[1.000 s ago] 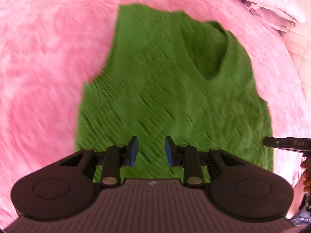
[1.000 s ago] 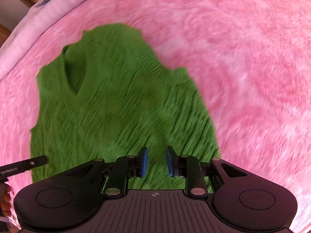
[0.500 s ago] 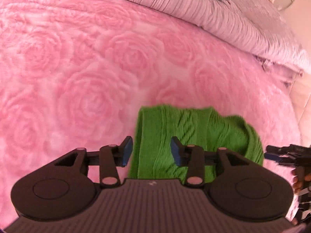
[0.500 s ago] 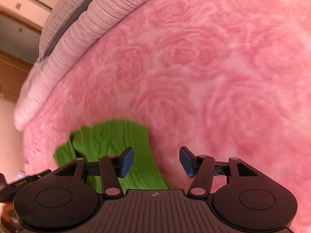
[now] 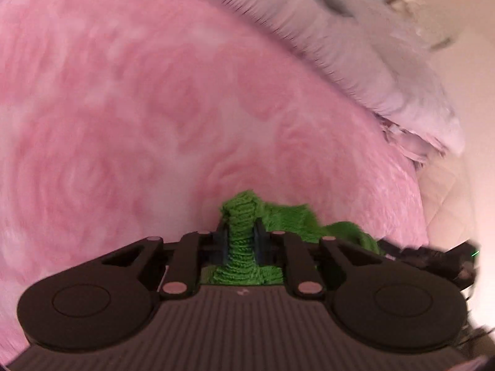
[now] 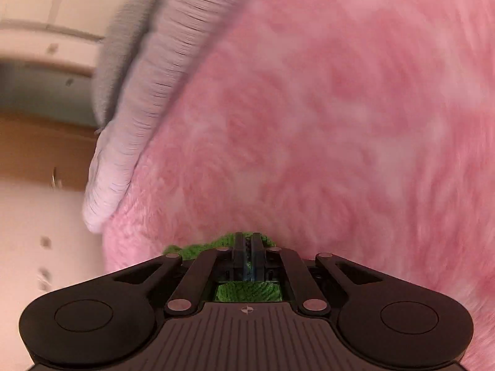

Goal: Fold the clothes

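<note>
Left wrist view gives more of the green knit sweater (image 5: 244, 232): a bunched ridge of knit standing up between the fingers, more cloth trailing off to the right, plus the other tool's dark body (image 5: 433, 259) poking in at the right edge. Right wrist view shows far less, just a thin green strip past the fingertips and a patch under the linkage (image 6: 247, 292). Sweater sits at the very near edge of both pics, right at the tools, on the pink rose-pattern blanket (image 5: 123, 123) that fills the rest; striped lilac bedding (image 5: 355, 55) runs along the far side. Left gripper (image 5: 239, 232): narrow gap, clamped on that thick fold of knit. Right gripper (image 6: 247, 242): fingers pressed nearly together w/ a thin bit of green edge pinched between them. Both pics blurred.
</note>
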`<control>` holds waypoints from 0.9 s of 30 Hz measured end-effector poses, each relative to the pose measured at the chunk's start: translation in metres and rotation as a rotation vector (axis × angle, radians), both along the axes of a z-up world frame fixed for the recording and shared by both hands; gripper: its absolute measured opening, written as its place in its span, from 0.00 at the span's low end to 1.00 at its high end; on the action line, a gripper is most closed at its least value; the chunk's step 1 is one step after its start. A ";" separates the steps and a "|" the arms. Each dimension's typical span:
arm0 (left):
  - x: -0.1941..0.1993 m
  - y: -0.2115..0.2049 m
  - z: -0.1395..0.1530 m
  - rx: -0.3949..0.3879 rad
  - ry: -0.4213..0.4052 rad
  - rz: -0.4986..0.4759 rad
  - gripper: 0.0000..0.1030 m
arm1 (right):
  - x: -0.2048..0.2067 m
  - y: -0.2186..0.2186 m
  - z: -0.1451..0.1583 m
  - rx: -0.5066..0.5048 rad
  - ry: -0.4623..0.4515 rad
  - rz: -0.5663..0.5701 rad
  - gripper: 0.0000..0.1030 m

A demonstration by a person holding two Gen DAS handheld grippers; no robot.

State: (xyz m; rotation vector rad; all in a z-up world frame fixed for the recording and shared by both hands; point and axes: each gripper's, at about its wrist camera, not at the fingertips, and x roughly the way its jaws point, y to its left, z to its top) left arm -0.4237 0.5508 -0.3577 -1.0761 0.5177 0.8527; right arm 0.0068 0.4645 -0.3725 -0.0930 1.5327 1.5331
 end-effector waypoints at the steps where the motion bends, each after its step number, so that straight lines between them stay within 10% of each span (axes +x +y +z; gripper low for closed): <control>1: 0.000 0.002 -0.001 0.005 -0.013 -0.001 0.09 | 0.000 -0.004 0.015 0.062 -0.066 -0.018 0.01; 4: 0.001 0.002 0.002 0.108 0.055 0.032 0.08 | 0.003 -0.016 0.042 0.196 -0.241 -0.133 0.00; 6: 0.005 0.009 -0.015 0.032 0.113 0.034 0.09 | 0.005 -0.022 0.052 0.253 -0.349 -0.220 0.00; 11: 0.007 0.004 -0.005 0.069 0.197 0.072 0.13 | 0.009 -0.003 0.047 0.115 -0.384 -0.256 0.00; 20: 0.019 -0.047 0.014 0.073 0.181 -0.020 0.16 | -0.104 -0.039 0.048 0.097 -0.682 0.357 0.00; 27: 0.043 -0.034 -0.038 0.045 0.231 -0.088 0.13 | -0.120 -0.011 0.007 0.098 -0.755 0.395 0.00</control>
